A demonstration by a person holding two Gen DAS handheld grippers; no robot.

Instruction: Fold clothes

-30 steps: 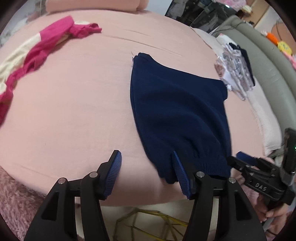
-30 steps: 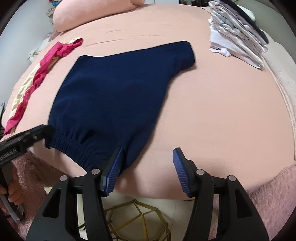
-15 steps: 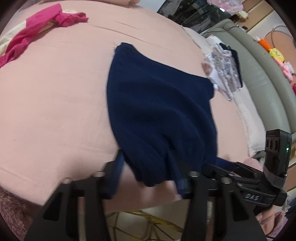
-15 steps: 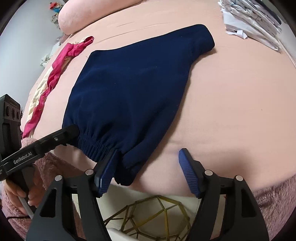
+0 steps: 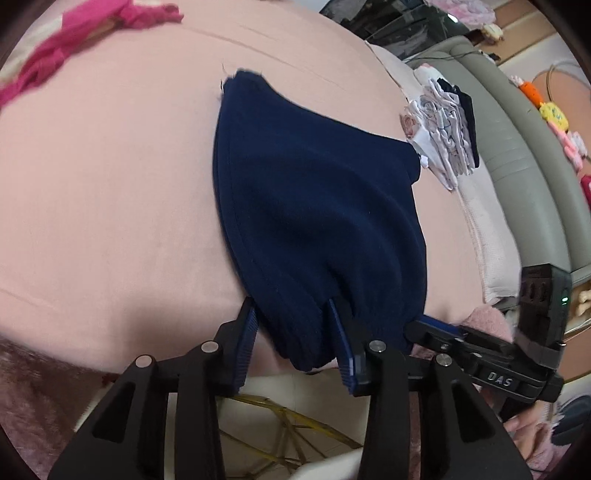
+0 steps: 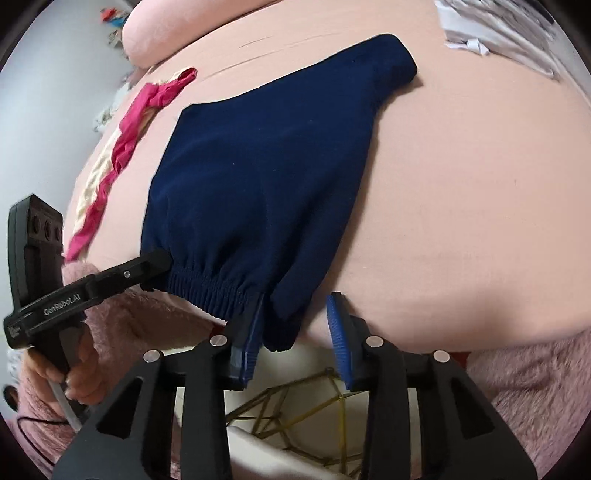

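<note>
Left wrist view: pink-sheeted bed (image 5: 110, 184) filling most of the frame, with navy shorts (image 5: 314, 203) spread flat near its front edge, elastic waistband toward the camera and spilling slightly over that edge. Left gripper (image 5: 295, 343) straddling the waistband's left corner, bunched cloth filling the gap between its two blue-padded fingers (image 5: 249, 343); cannot tell whether clamped on the cloth or only around it. Right gripper (image 5: 424, 326) entering from the right, tip at the waistband's other corner. Pink and cream garment (image 5: 55, 55) crumpled at the bed's far left corner. Stack of folded clothes (image 5: 447, 125) by the bed's right edge, just beyond the far leg of the shorts. Grey sofa (image 5: 517, 147) past that edge.

Right wrist view: same shorts seen from the other side, gathered waistband at the bed's front edge. Right gripper's fingers spread apart, the waistband's right corner hanging against the left one, clear space before the right one, nothing pinched. Left gripper's tip touching the opposite corner, a hand (image 6: 81, 373) around its handle. Pink pillow (image 6: 166, 33) at the bed's far edge. Fuzzy pink blanket (image 6: 535, 387) along the bed's front side, a gold wire frame (image 6: 295, 406) below.
</note>
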